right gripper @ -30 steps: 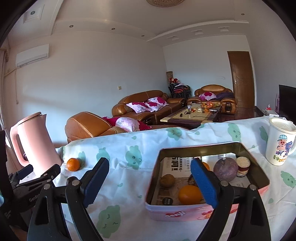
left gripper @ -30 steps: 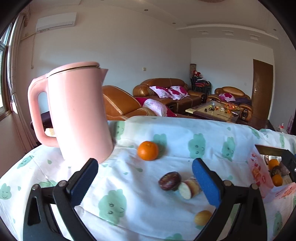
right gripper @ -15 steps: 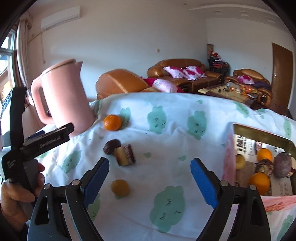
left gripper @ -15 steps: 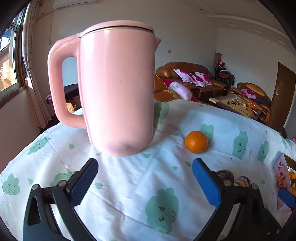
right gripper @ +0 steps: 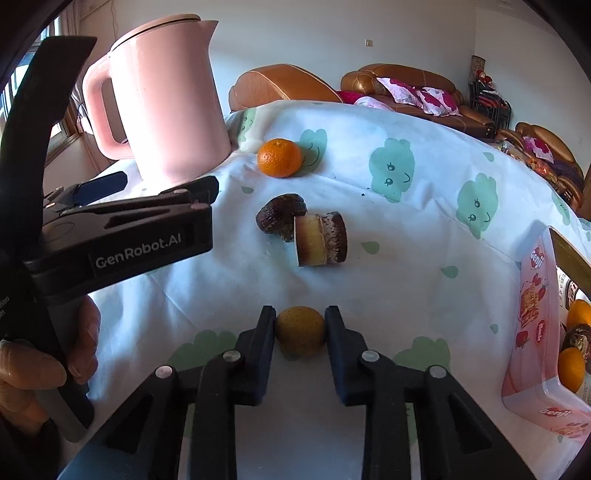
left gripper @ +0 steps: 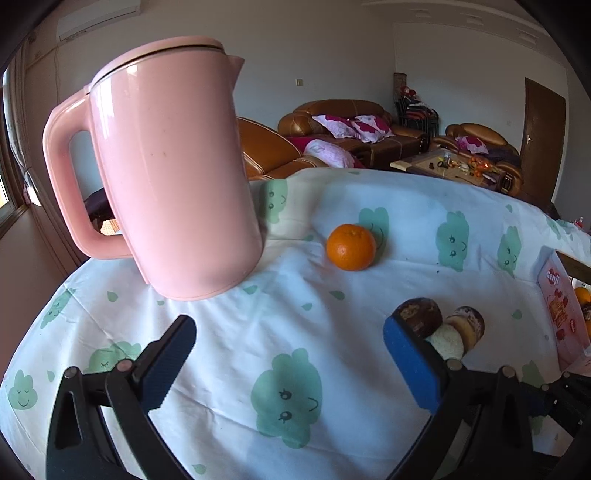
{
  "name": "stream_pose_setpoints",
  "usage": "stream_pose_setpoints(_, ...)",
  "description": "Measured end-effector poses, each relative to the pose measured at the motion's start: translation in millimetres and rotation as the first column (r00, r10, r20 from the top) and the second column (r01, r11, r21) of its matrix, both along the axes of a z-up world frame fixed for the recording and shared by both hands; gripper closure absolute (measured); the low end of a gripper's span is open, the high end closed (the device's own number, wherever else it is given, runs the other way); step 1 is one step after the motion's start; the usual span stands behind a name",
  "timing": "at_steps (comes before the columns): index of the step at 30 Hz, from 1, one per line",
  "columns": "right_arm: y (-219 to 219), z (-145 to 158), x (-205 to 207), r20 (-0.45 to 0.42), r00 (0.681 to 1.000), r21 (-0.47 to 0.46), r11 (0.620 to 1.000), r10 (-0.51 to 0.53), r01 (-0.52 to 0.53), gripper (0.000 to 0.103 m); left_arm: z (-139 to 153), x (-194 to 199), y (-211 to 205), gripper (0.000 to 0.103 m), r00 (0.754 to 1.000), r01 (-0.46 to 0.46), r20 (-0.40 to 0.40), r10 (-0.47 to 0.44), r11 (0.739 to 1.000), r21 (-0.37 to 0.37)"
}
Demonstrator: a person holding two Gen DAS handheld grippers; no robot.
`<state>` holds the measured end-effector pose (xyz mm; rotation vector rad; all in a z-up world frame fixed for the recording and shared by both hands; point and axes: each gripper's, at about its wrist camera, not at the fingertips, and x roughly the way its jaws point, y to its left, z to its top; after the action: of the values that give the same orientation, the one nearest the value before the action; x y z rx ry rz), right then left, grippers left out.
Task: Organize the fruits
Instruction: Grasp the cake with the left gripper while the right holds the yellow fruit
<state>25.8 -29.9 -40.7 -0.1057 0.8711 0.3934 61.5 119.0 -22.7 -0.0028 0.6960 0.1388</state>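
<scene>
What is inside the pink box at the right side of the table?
In the pink box, the right view shows oranges and a dark brown fruit. The box wall and the picture edge hide the rest.

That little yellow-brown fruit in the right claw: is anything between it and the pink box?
Nothing visible: the right gripper has closed on the small fruit, and only bare tablecloth lies before the pink tin.

Def someone's living room, not a lab: brown leather sofas (left gripper: 354, 122) w/ pink pillows (left gripper: 351, 125), cluttered coffee table (left gripper: 454, 166), wall AC unit (left gripper: 98, 16), wooden door (left gripper: 543, 125), pink kettle (left gripper: 166, 173) on a cartoon-print tablecloth (left gripper: 295, 350).
</scene>
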Motion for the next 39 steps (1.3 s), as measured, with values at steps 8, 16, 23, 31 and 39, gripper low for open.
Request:
stream_pose_setpoints(8, -44.4, 34.0, -22.4, 0.234, 0.955, 0.043, 0.983, -0.181, 0.176, 0.074, 6.3, -18.3, -25.0, 0.013, 0.991, 0.134, 0.023, -0.132, 0.976, -0.173)
stream_pose_setpoints(16, -89.9, 54.2, -22.0, 0.310, 0.900, 0.086, 0.952, -0.305, 0.293, 0.074, -5.4, -13.2, -93.2, 0.028, 0.988, 0.133, -0.069, -0.140, 0.986, -0.104)
stream_pose_setpoints(23, -110.6, 59.5, -22.0, 0.301, 0.894, 0.118, 0.943, -0.332, 0.311, 0.074, -26.5, 28.0, -108.9, 0.034, 0.979, -0.020, -0.205, -0.009, 0.990, -0.138)
stream_pose_setpoints(31, -113.7, 52.7, -19.4, 0.271, 0.906, 0.127, 0.945, -0.326, 0.302, 0.074, -25.7, 24.3, -89.4, 0.066, 0.988, -0.002, -0.150, -0.044, 0.957, -0.290)
stream_pose_setpoints(39, -114.0, 56.3, -26.4, 0.305, 0.891, 0.143, 0.941, -0.337, 0.307, 0.074, -6.6, -18.2, -51.6, 0.066, 0.998, 0.064, 0.003, -0.068, 0.923, -0.380)
